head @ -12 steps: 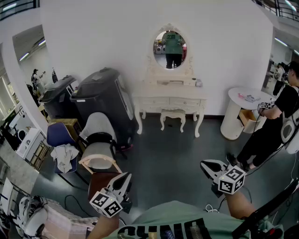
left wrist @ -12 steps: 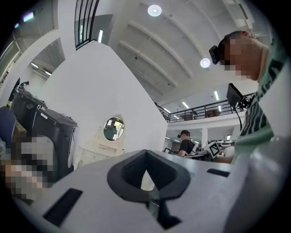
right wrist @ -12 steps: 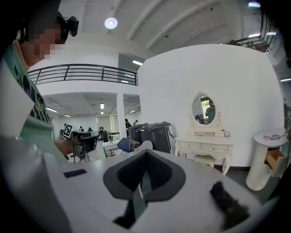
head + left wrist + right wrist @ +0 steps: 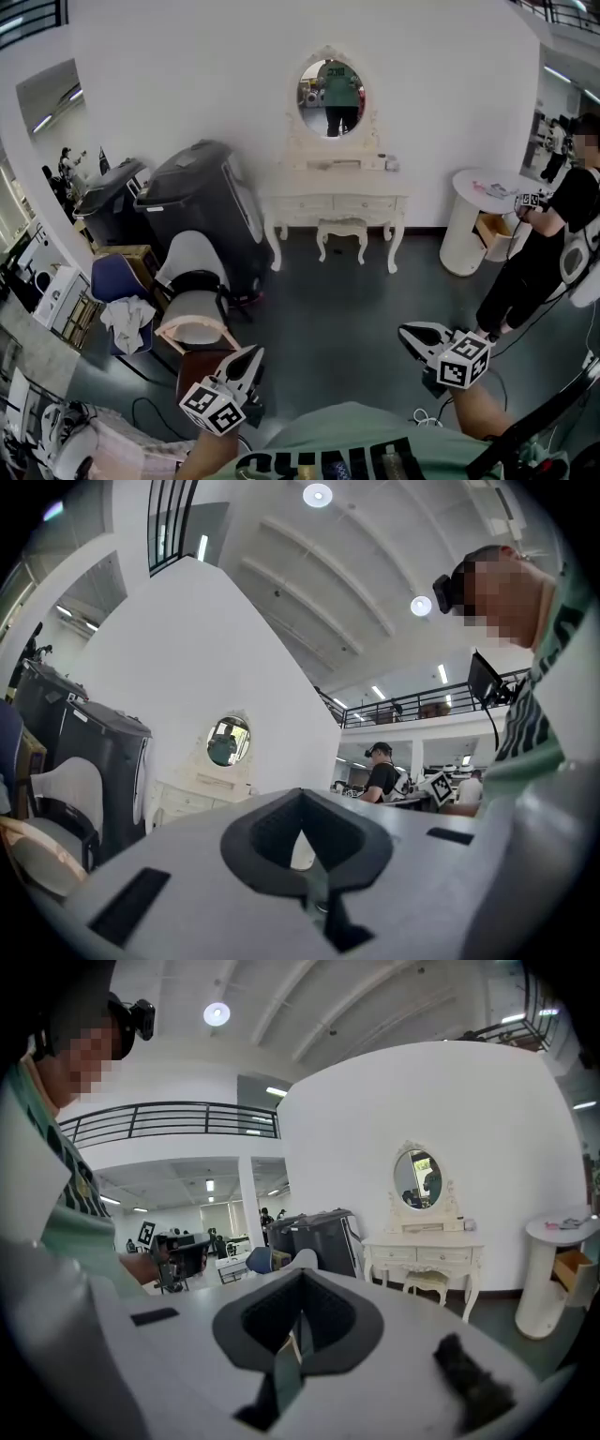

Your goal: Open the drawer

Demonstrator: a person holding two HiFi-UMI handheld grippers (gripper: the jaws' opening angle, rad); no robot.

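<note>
Cream-white dressing table point(image 4: 333, 202); black bins point(image 4: 202, 192) left of it, white round stand point(image 4: 466, 234) right of it, dark grey floor point(image 4: 337, 309) below.

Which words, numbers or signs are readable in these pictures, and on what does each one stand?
On the green shirt: large pale letters, cut by the picture's lower edge; not readable with certainty.
In the mirror: a print on the reflected shirt, too small to read.
On the left gripper and right gripper: cubes with square markers only, no words.
Nothing else is readable.
</note>
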